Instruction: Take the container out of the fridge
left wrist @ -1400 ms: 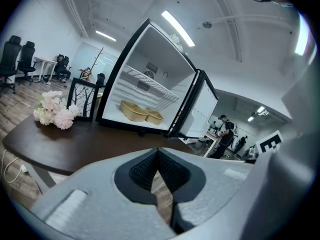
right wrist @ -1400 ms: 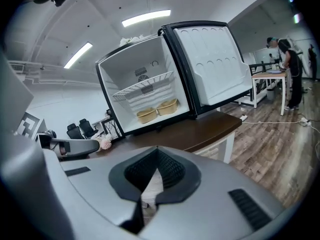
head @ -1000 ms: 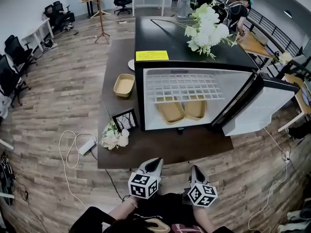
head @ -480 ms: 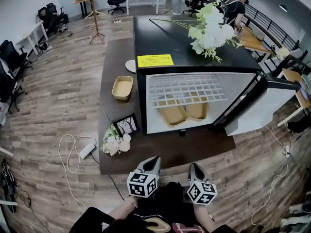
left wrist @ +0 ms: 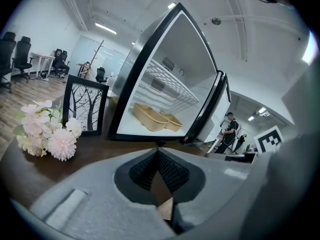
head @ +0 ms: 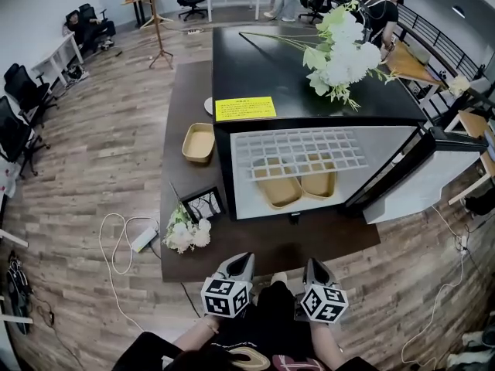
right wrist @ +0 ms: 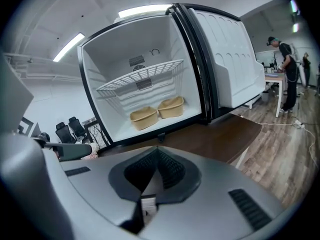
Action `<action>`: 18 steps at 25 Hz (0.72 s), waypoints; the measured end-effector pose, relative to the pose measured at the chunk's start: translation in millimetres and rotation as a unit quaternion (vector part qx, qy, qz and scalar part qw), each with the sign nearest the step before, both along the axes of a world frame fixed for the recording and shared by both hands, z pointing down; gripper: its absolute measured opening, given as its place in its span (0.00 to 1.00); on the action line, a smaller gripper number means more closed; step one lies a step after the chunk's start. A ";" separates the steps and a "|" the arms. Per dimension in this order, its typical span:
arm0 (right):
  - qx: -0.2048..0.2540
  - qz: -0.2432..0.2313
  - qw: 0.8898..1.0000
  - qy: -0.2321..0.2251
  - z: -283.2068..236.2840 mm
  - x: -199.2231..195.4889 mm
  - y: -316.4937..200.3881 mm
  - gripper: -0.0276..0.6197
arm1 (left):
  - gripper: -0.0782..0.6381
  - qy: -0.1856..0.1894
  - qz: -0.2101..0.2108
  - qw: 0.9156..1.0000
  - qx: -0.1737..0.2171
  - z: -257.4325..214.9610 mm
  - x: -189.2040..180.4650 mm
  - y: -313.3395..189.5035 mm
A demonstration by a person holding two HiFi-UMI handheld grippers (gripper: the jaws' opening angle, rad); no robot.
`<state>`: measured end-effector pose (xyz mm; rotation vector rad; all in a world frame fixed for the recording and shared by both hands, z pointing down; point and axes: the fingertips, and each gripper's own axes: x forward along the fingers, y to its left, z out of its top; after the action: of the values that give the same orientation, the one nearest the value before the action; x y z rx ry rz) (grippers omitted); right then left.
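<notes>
The black mini fridge stands on a dark table with its door swung open to the right. Two tan containers lie side by side on its floor under the wire shelf: the left container and the right container. My left gripper and right gripper hover at the table's near edge, well short of the fridge. Both are shut with nothing between the jaws and point at the fridge opening.
A third tan tray sits on the table left of the fridge. A framed picture and a flower bunch lie near the table's front left. White flowers rest on the fridge top. A power strip with cable lies on the floor.
The table's front edge and the fridge have drawn a little nearer to both grippers. The jaws stay shut and nothing has been touched.
</notes>
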<state>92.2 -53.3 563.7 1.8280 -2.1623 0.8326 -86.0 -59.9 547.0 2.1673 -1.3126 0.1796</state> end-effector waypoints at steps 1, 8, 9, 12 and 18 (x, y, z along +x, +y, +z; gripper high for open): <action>-0.003 0.003 1.000 -0.007 0.8 2.6 -3.7 0.05 | 0.12 -0.002 -0.002 1.000 0.000 0.0 0.5 -2.3; 0.000 0.016 1.000 0.004 -4.2 25.1 -44.9 0.05 | 0.12 -0.007 -0.023 1.000 -0.006 2.0 7.6 -26.5; -0.001 0.018 1.000 0.002 -4.4 28.8 -50.5 0.05 | 0.12 -0.006 -0.030 1.000 -0.006 2.2 7.3 -30.0; 0.000 0.022 1.000 0.000 -5.6 40.7 -68.0 0.05 | 0.12 -0.008 -0.049 0.999 -0.006 2.4 6.4 -40.2; 0.006 0.030 1.000 -0.007 -13.8 61.1 -105.0 0.12 | 0.12 -0.015 -0.087 0.996 0.000 0.2 2.3 -58.2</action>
<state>153.3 -158.4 549.9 1.9074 -2.1347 0.8503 -83.7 -118.1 547.2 2.0445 -1.5089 0.1435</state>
